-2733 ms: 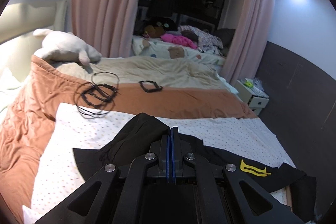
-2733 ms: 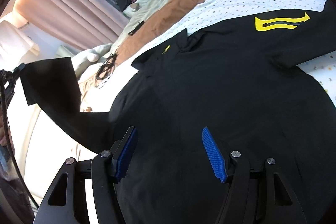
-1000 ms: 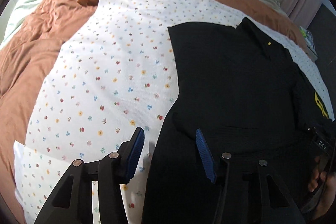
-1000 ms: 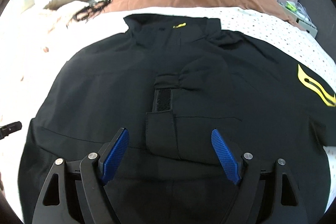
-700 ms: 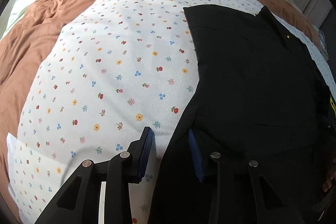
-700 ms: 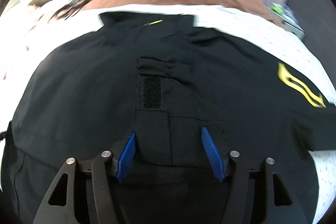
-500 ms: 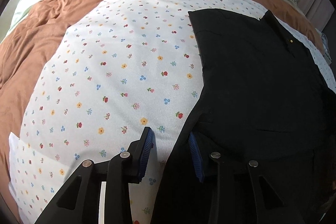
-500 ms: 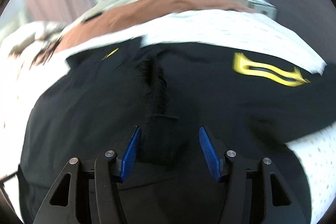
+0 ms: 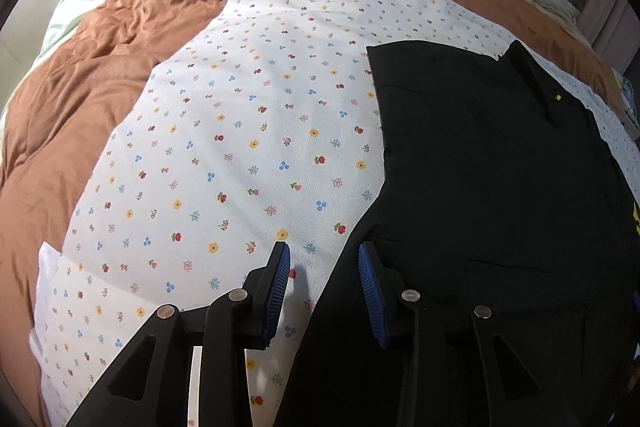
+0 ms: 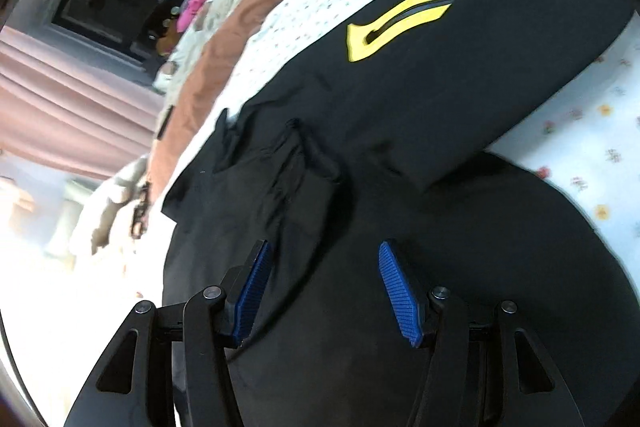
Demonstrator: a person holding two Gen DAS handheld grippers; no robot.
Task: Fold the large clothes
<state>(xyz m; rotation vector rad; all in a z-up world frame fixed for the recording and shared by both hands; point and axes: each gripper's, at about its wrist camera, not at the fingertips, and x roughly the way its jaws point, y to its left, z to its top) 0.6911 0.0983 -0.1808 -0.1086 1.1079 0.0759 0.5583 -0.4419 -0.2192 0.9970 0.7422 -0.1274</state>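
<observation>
While the black jacket lies on the floral sheet, your left gripper straddles its edge unclamped; your right gripper hovers agape.

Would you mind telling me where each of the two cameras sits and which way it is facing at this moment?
Left wrist: rides on the left gripper, looking steeply down over the black garment edge and the floral sheet; only its open blue-padded fingers show.
Right wrist: rides on the right gripper, rolled sideways, looking across the garment's yellow emblem toward the curtains; only its open fingers show.
Shared: both see the black garment, floral sheet and brown duvet; neither shows the person.
</observation>
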